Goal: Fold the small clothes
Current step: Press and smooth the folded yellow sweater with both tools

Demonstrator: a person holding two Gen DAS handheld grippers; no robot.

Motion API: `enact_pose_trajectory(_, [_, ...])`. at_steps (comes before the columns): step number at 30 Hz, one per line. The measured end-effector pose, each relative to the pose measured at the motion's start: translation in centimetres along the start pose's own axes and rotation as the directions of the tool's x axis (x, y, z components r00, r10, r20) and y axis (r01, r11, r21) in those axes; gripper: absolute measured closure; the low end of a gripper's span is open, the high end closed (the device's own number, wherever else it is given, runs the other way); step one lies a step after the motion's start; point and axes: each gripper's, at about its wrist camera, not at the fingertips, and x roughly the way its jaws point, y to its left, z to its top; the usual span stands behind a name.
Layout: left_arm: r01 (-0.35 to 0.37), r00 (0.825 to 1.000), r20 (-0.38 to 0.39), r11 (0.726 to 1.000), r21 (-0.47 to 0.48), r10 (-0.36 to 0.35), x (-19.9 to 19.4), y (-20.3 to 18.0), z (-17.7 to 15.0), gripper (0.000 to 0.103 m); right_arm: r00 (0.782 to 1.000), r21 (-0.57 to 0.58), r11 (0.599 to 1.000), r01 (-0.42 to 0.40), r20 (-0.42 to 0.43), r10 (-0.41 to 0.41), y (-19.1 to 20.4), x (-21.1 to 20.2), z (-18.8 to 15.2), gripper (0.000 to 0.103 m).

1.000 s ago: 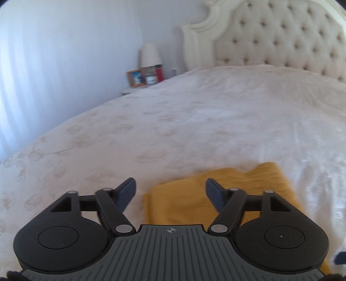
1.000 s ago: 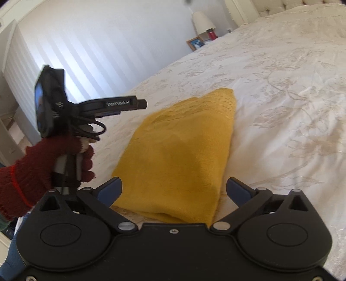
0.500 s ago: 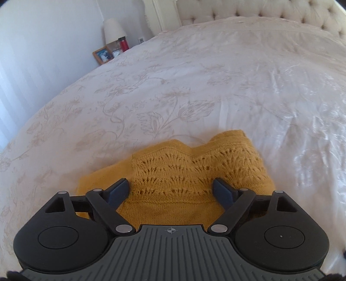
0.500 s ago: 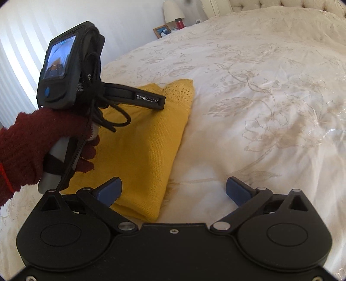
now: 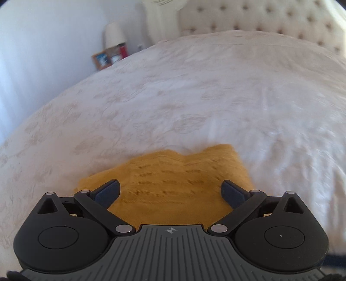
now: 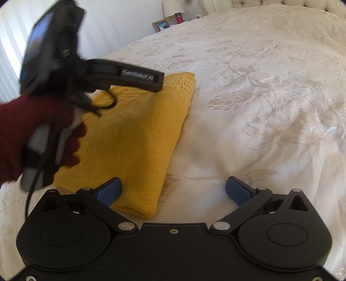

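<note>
A yellow knitted garment [image 5: 173, 183] lies folded on the white bedspread [image 5: 194, 97]. In the right wrist view it [image 6: 134, 138] lies at the left, long and narrow. My left gripper [image 5: 172, 191] is open and empty, its jaws wide apart above the garment's near part. In the right wrist view the left gripper's body [image 6: 121, 75] hovers over the garment's far end, held by a hand in a dark red glove [image 6: 32, 121]. My right gripper [image 6: 173, 191] is open and empty, above the garment's near right corner and the bedspread.
A tufted headboard [image 5: 259, 19] stands at the far end of the bed. A bedside table at the far left carries a lamp [image 5: 114, 34], a picture frame [image 6: 161, 24] and a red jar [image 6: 179, 18]. A white wall runs along the left.
The left gripper has tilted up and drawn back a little, so the garment sits lower in its view. The right gripper has shifted slightly; the garment now looks larger at its left.
</note>
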Motion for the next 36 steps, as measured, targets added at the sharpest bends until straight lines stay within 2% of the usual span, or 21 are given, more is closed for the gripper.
enact_pose_trajectory(2, [0.036, 0.999, -0.018, 0.997, 0.07, -0.035, -0.8, -1.3, -1.0, 0.001, 1.0, 0.022, 1.0, -0.01, 0.002, 0.009, -0.3, -0.1, 0.1, 0.001])
enact_pose_trajectory(4, [0.055, 0.996, -0.077, 0.995, 0.083, -0.049, -0.2, -2.0, -2.3, 0.001, 1.0, 0.03, 0.999, -0.01, 0.007, 0.01, -0.4, -0.3, 0.1, 0.001])
enact_pose_trajectory(7, [0.119, 0.986, -0.105, 0.989, -0.091, -0.129, 0.8, 0.1, -3.2, 0.001, 1.0, 0.025, 1.0, -0.005, 0.008, 0.005, -0.5, -0.1, 0.1, 0.001])
enact_pose_trajectory(8, [0.132, 0.984, -0.101, 0.984, -0.121, -0.145, 0.6, 0.7, -3.1, 0.001, 1.0, 0.024, 1.0, -0.003, 0.009, 0.002, -0.4, -0.1, 0.0, 0.001])
enact_pose_trajectory(13, [0.122, 0.991, -0.041, 0.984, -0.126, -0.128, -2.7, 2.6, -3.8, 0.001, 1.0, 0.012, 1.0, 0.006, 0.007, -0.006, -0.5, 0.0, -0.1, 0.001])
enact_pose_trajectory(16, [0.103, 0.994, -0.01, 0.977, -0.186, -0.107, -5.1, 4.5, -6.0, 0.001, 1.0, 0.0, 1.0, 0.013, 0.005, -0.013, -0.4, 0.1, -0.3, 0.0])
enact_pose_trajectory(19, [0.07, 0.997, -0.01, 0.958, -0.278, -0.076, -6.7, 6.9, -8.7, 0.001, 1.0, -0.008, 1.0, 0.017, 0.005, -0.017, -0.3, 0.2, -0.5, 0.0])
enact_pose_trajectory(22, [0.063, 0.997, -0.025, 0.931, -0.358, -0.077, -7.3, 9.0, -11.1, 0.001, 1.0, -0.02, 1.0, 0.024, 0.005, -0.023, -0.2, 0.3, -0.6, 0.0])
enact_pose_trajectory(24, [0.074, 0.995, -0.038, 0.917, -0.392, -0.096, -7.1, 9.7, -11.9, 0.001, 1.0, -0.032, 0.999, 0.031, 0.007, -0.031, 0.0, 0.4, -0.7, 0.0])
enact_pose_trajectory(26, [0.118, 0.989, -0.029, 0.901, -0.419, -0.143, -6.6, 10.1, -12.2, 0.001, 0.999, -0.047, 0.998, 0.039, 0.007, -0.039, 0.2, 0.6, -0.8, 0.0])
enact_pose_trajectory(32, [0.233, 0.969, 0.024, 0.881, -0.411, -0.245, -4.0, 9.3, -11.4, 0.001, 0.998, -0.077, 0.996, 0.054, 0.021, -0.052, 0.6, 0.8, -1.1, 0.0])
enact_pose_trajectory(36, [0.241, 0.97, 0.061, 0.909, -0.339, -0.235, -2.5, 7.8, -11.6, 0.001, 0.998, -0.094, 0.994, 0.062, 0.032, -0.059, 0.9, 1.0, -1.3, 0.0])
